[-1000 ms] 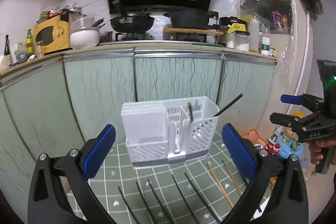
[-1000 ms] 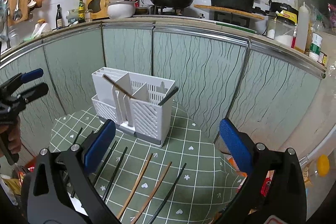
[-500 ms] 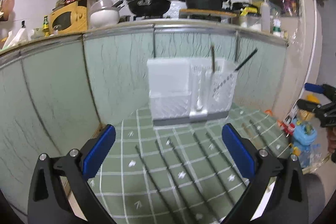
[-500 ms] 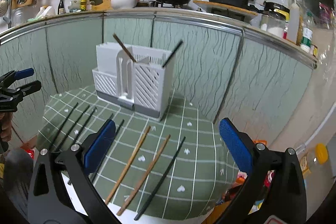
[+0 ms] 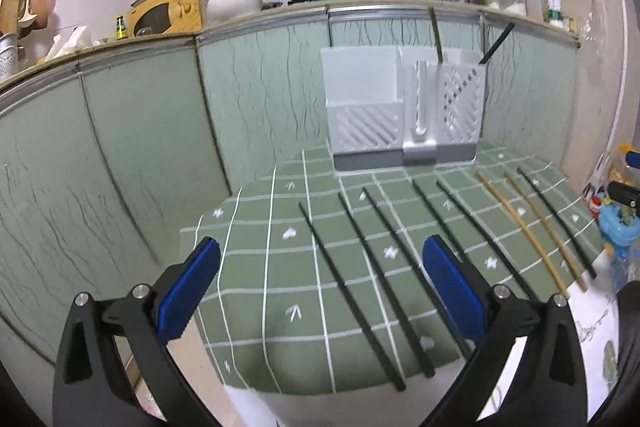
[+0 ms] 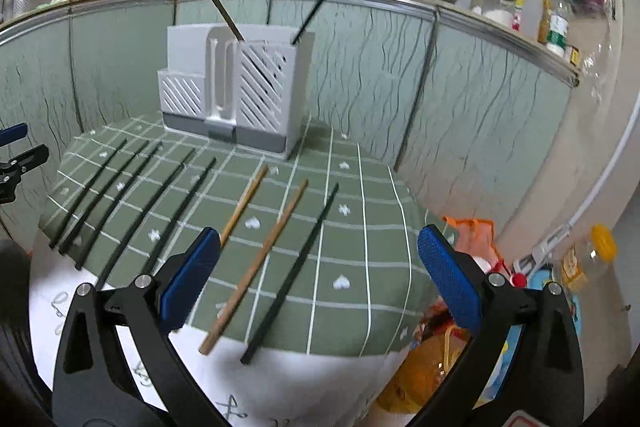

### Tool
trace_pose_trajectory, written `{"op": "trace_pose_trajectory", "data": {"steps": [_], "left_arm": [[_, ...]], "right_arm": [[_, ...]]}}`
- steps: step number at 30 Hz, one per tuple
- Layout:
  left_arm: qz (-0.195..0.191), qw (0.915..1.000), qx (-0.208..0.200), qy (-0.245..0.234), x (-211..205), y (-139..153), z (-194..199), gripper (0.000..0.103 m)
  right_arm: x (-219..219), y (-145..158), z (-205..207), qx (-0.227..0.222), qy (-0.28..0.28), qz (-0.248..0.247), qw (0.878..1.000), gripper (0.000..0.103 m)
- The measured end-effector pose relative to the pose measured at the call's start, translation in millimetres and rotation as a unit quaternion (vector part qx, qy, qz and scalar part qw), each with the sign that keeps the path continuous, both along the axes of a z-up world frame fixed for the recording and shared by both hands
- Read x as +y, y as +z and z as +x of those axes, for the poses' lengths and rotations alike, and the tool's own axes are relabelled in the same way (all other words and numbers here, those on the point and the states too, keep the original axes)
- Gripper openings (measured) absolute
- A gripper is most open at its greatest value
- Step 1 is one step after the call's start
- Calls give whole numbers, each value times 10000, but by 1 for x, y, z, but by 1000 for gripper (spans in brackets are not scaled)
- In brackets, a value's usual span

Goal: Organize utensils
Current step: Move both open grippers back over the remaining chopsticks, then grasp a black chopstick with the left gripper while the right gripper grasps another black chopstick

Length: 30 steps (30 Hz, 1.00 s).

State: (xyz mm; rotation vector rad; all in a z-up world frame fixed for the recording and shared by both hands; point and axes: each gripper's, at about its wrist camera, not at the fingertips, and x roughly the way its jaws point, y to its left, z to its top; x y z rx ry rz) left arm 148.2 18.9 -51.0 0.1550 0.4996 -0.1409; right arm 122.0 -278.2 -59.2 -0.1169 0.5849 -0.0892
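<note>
A white slotted utensil holder (image 5: 404, 107) stands at the back of a green checked mat (image 5: 280, 267); it also shows in the right wrist view (image 6: 236, 91). A brown and a black chopstick stand in it. Several black chopsticks (image 5: 352, 291) and two wooden chopsticks (image 5: 524, 235) lie in a row on the mat; the wooden pair (image 6: 256, 259) and a black one (image 6: 296, 275) lie in front of my right gripper. My left gripper (image 5: 320, 287) is open and empty above the mat's front left. My right gripper (image 6: 316, 279) is open and empty above the mat's front right.
The mat covers a small white table (image 6: 312, 383) set against green cabinet doors (image 5: 140, 147). A counter above holds pans, a pot and jars. Toys and bags (image 6: 452, 347) lie on the floor to the right of the table.
Both grippers have dropped lower and pulled back toward the table's front edge, so the chopsticks on the mat now lie close below them. Both stay open and empty.
</note>
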Motion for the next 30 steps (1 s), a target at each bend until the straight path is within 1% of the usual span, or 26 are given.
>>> {"op": "trace_pose_trajectory", "data": {"steps": [3, 8, 12, 15, 17, 18, 20, 22, 25, 29, 30], "left_arm": [[33, 9999, 78, 93, -1, -8, -1, 99], [-67, 9988, 333, 350, 2, -21, -1, 99], [-72, 9980, 369, 504, 1, -27, -7, 98], [-32, 9973, 524, 523, -4, -35, -11, 86], [86, 9966, 569, 582, -8, -41, -13, 82], [69, 9967, 583, 552, -10, -43, -14, 77], [38, 9966, 635, 532, -13, -45, -14, 73], [59, 9960, 722, 524, -16, -49, -12, 64], [23, 9949, 865, 511, -19, -54, -10, 56], [29, 9937, 975, 553, -21, -62, -8, 49], [-18, 9934, 1015, 534, -22, -64, -7, 44]], "right_arm": [[-3, -10, -1, 135, -129, 59, 9998, 95], [-7, -24, -6, 288, -294, 79, 9991, 95], [-9, -31, -12, 372, -451, 183, 9981, 93], [-10, -39, -15, 499, -488, 341, 9970, 88], [-9, -42, -17, 561, -522, 420, 9962, 85], [-8, -44, -17, 587, -531, 475, 9957, 82], [-7, -46, -18, 623, -550, 536, 9951, 78], [-5, -49, -17, 686, -516, 586, 9946, 72], [-1, -53, -16, 737, -502, 638, 9940, 64], [3, -58, -10, 814, -456, 719, 9930, 55], [5, -60, -9, 847, -439, 726, 9928, 52]]}}
